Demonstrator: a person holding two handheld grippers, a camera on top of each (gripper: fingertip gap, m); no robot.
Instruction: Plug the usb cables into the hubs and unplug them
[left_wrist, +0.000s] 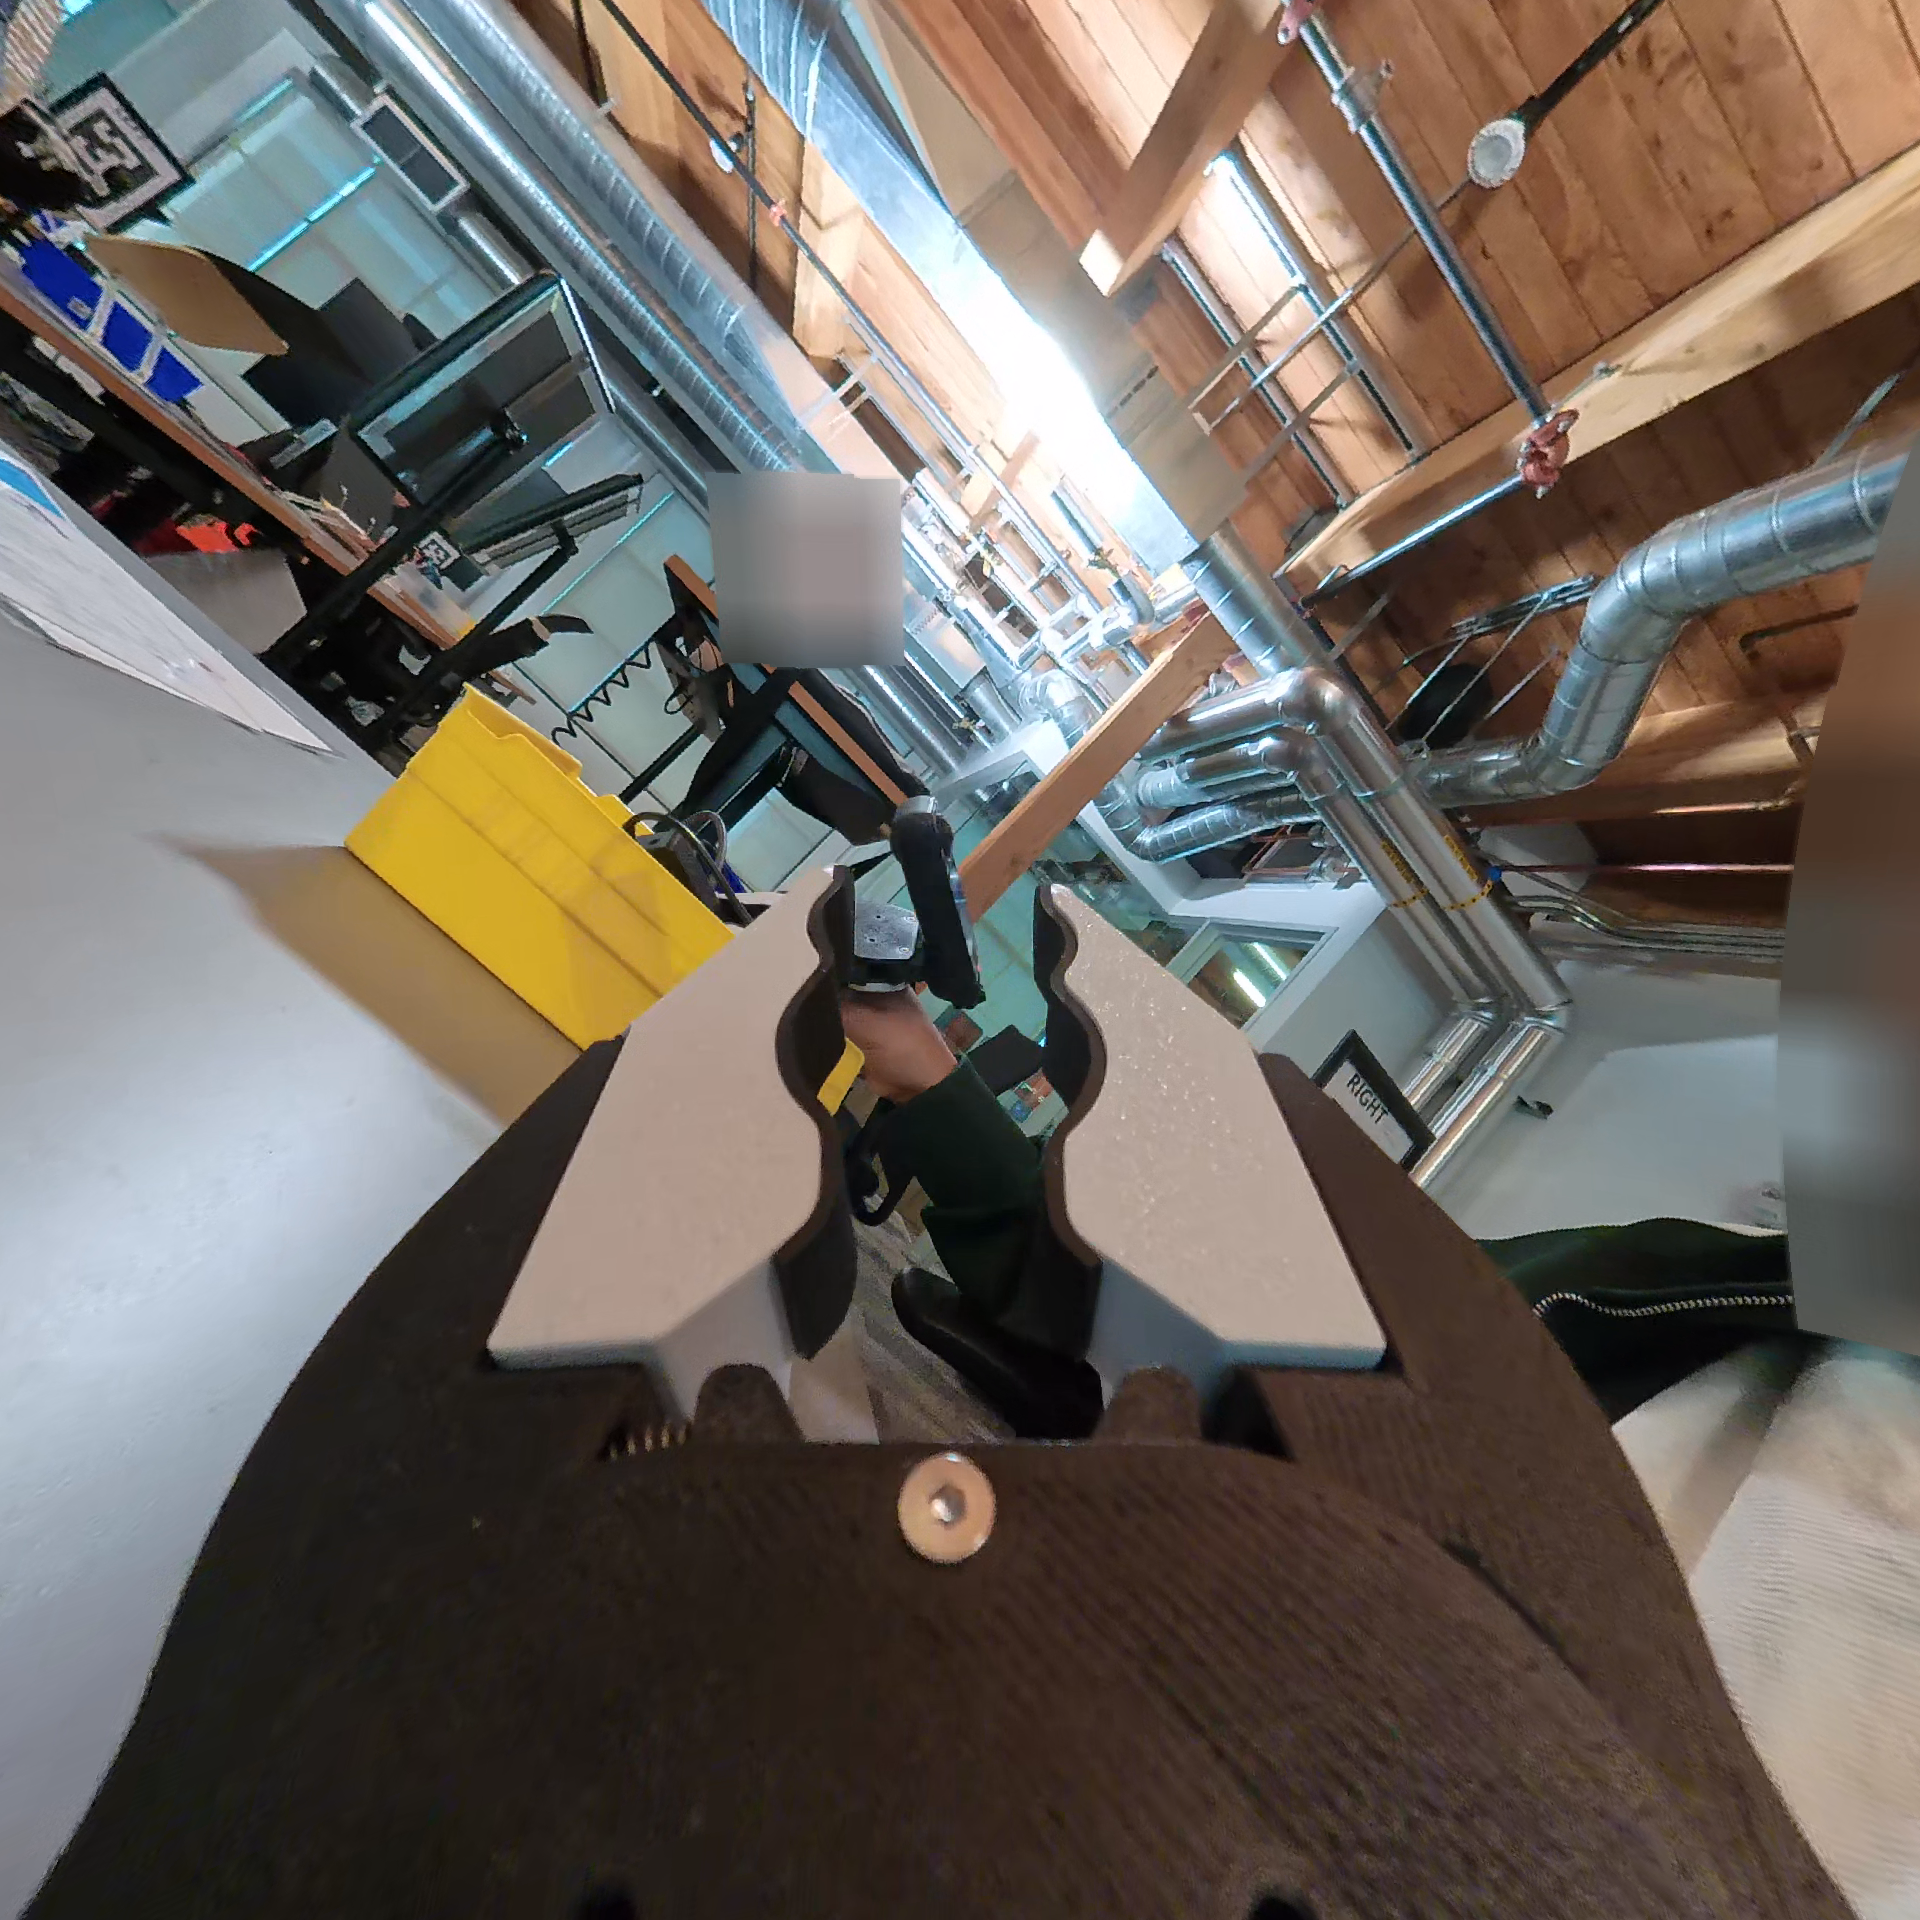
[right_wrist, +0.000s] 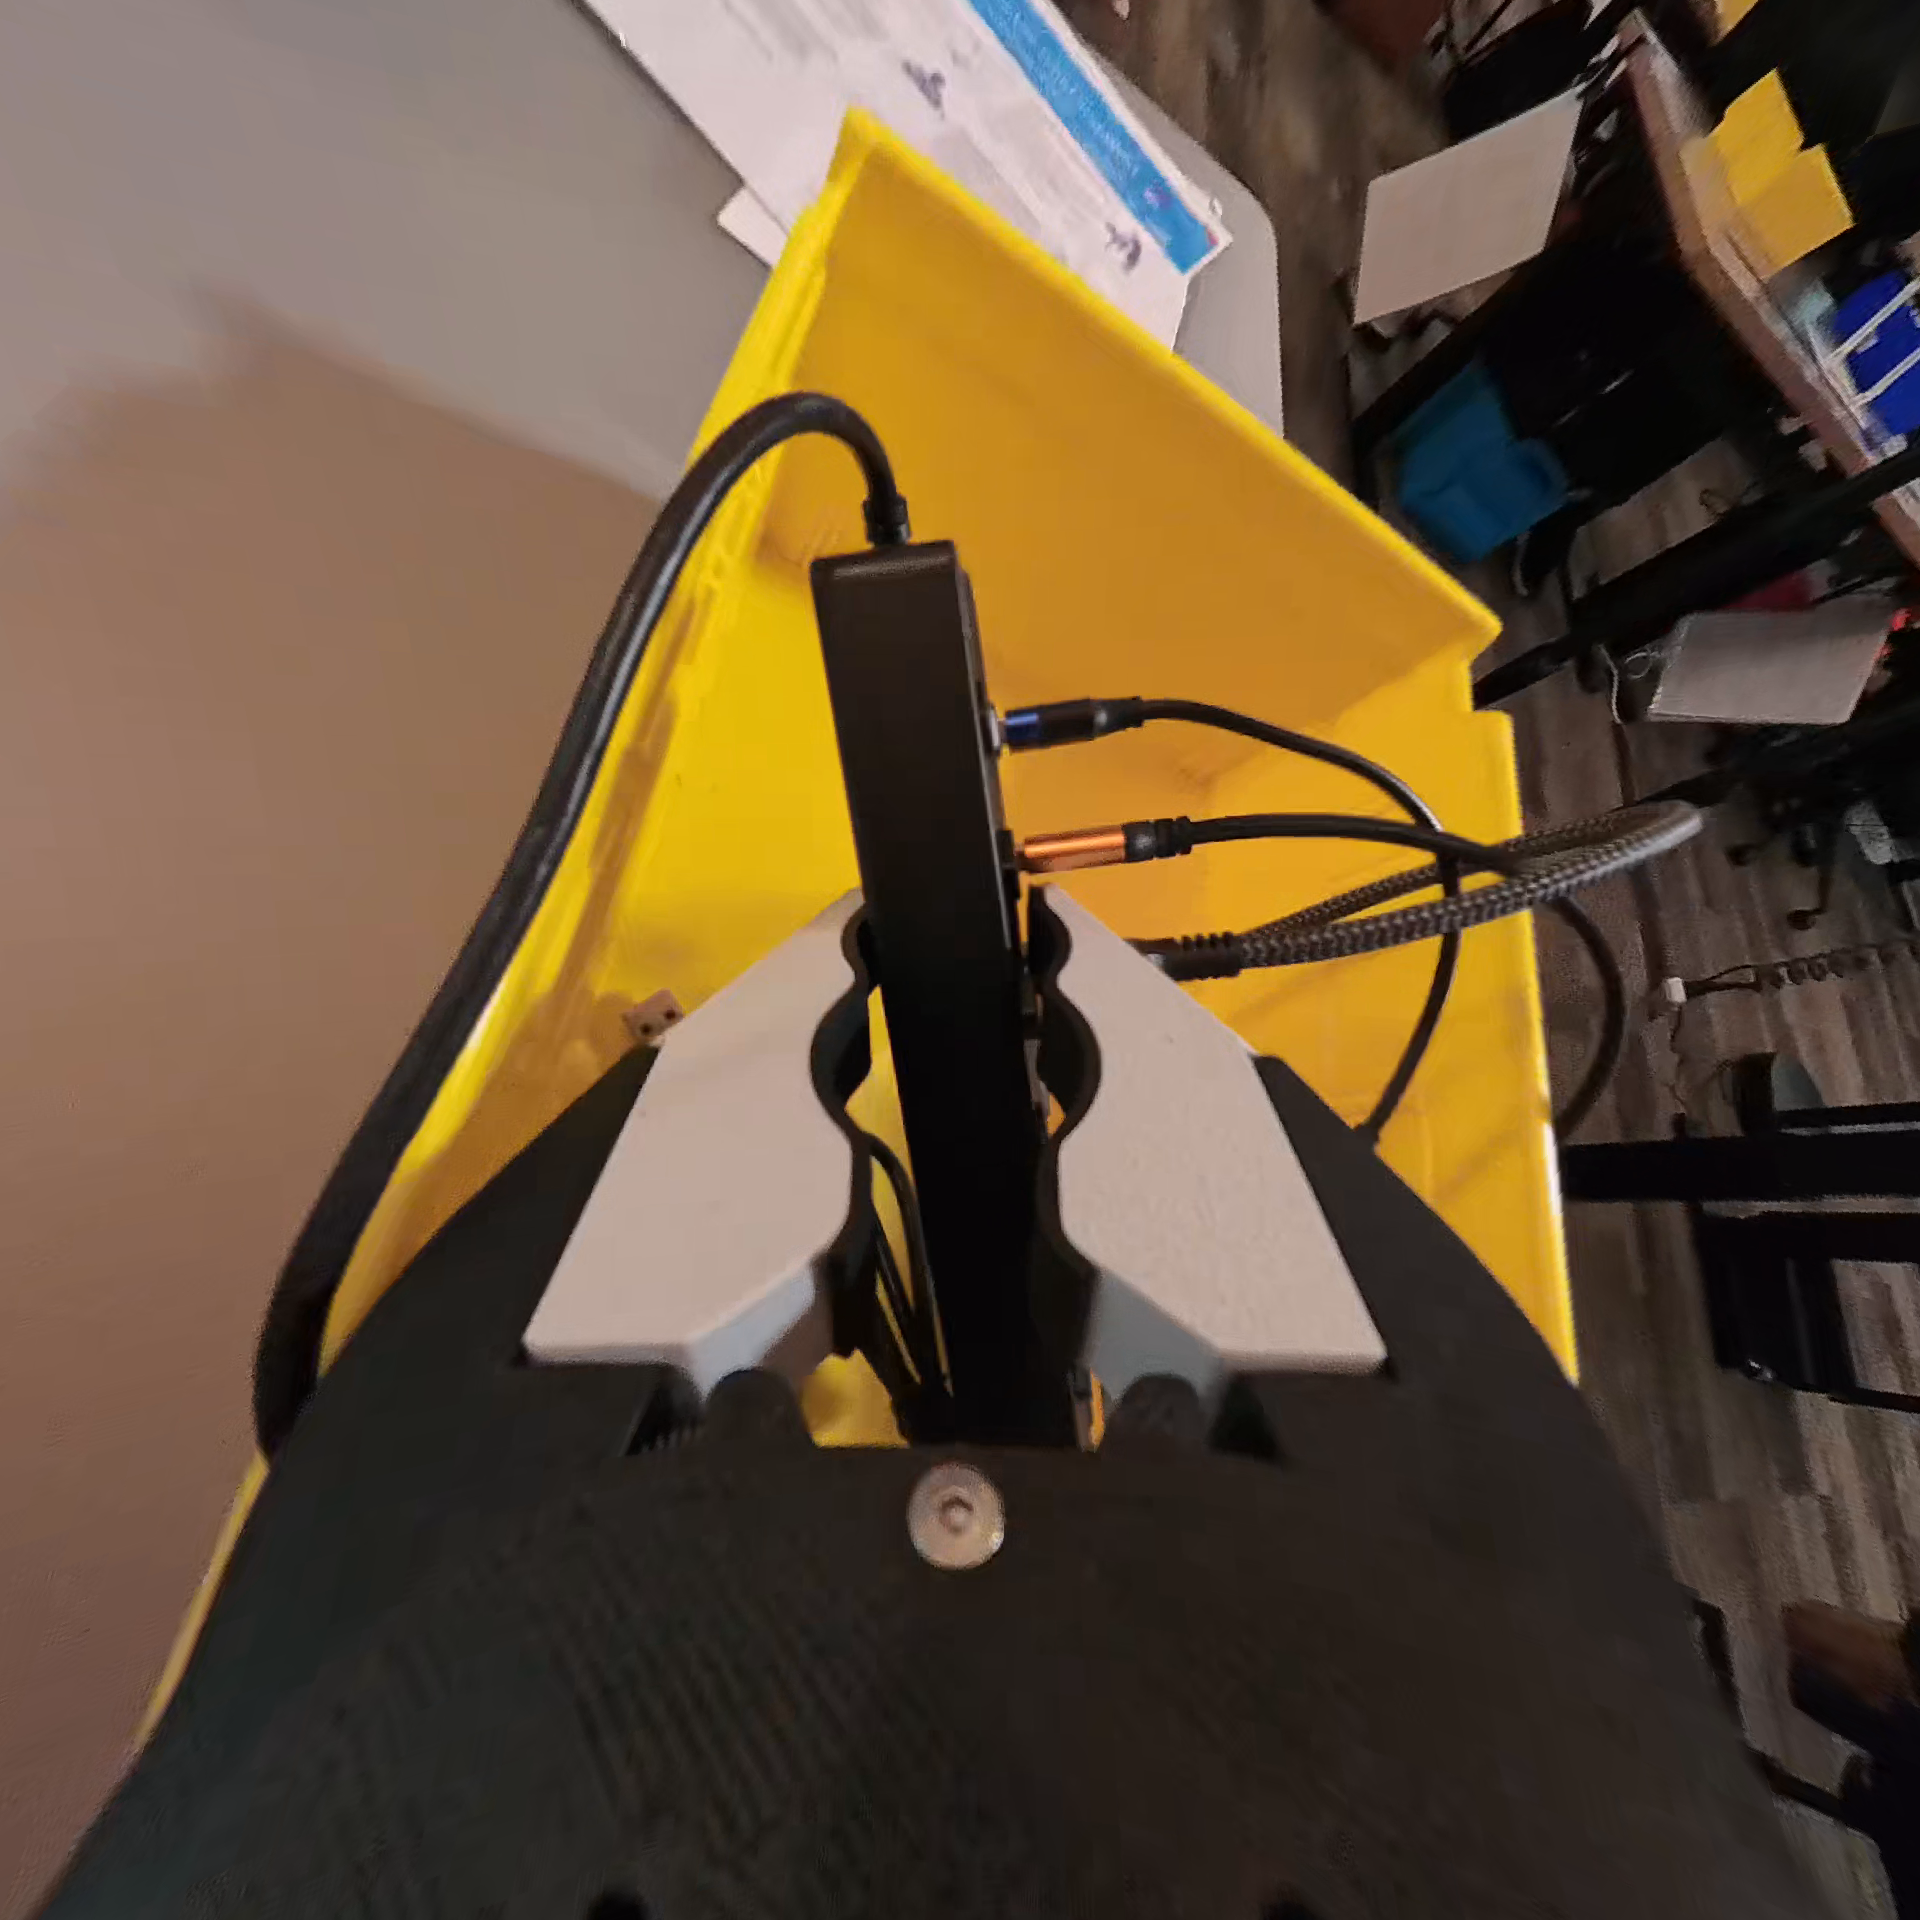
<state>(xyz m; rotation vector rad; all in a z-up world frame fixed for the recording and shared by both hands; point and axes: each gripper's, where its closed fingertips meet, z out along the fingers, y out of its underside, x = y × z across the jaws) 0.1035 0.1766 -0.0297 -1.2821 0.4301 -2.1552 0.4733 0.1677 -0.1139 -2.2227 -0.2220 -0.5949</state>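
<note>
Black hub (right_wrist: 914, 883) is clamped in your right gripper (right_wrist: 951, 935) above the yellow bin (right_wrist: 1143, 499); your left gripper (left_wrist: 940, 935) gapes empty; tugging its plugged cables (right_wrist: 1299, 831) could twist it loose.

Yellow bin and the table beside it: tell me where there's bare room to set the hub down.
Free: the bare grey table left of the yellow bin, and the bin's far floor beyond the hub. Crowded: the bin's right side, where cables loop out from the hub in the right gripper.
</note>
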